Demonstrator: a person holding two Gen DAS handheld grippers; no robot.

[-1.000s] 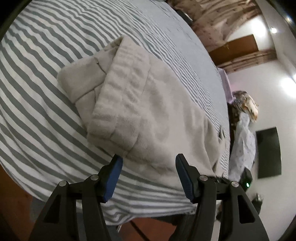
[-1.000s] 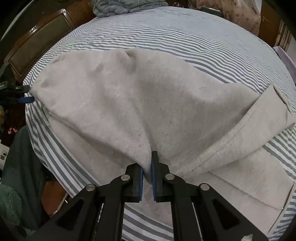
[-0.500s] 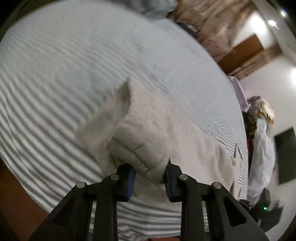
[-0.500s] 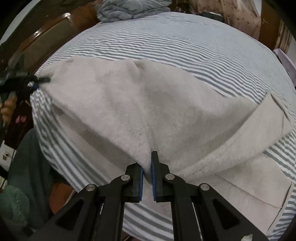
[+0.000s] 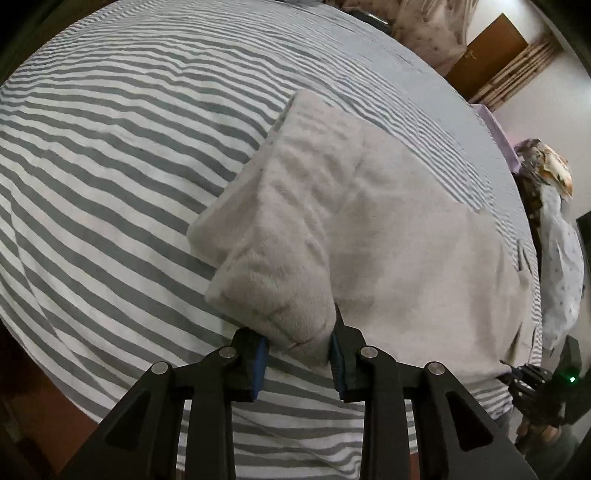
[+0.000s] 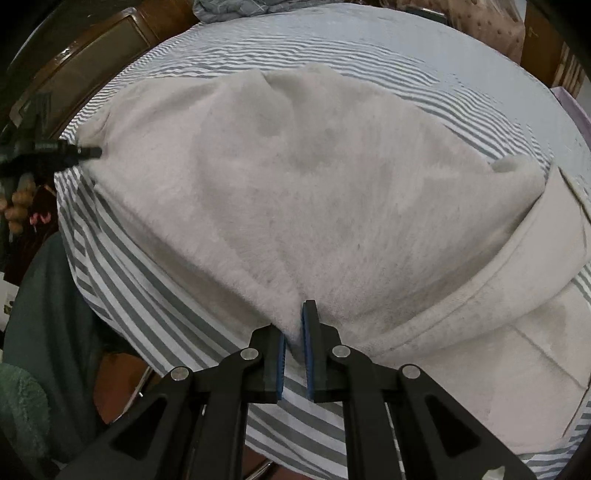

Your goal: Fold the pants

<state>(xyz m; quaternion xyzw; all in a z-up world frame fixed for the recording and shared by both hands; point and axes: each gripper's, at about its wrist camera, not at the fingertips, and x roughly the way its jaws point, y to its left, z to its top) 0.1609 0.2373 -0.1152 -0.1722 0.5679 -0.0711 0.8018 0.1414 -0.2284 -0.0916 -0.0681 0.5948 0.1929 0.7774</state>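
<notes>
pants [image 5: 388, 236] on bed [image 5: 110, 166] | folded end left (near edge) | rest right

A striped bed [image 5: 129, 147] fills the room, wooden headboard [image 6: 92, 48] behind.

A bed with a grey-and-white striped sheet [image 5: 129, 155] fills both frames. At upper left of the right wrist view runs a dark wooden headboard [image 6: 92, 55], with a crumpled blue-grey blanket [image 6: 229, 5] at top centre. A brown wooden door [image 5: 487, 48] shows at upper right of the left wrist view.
</notes>
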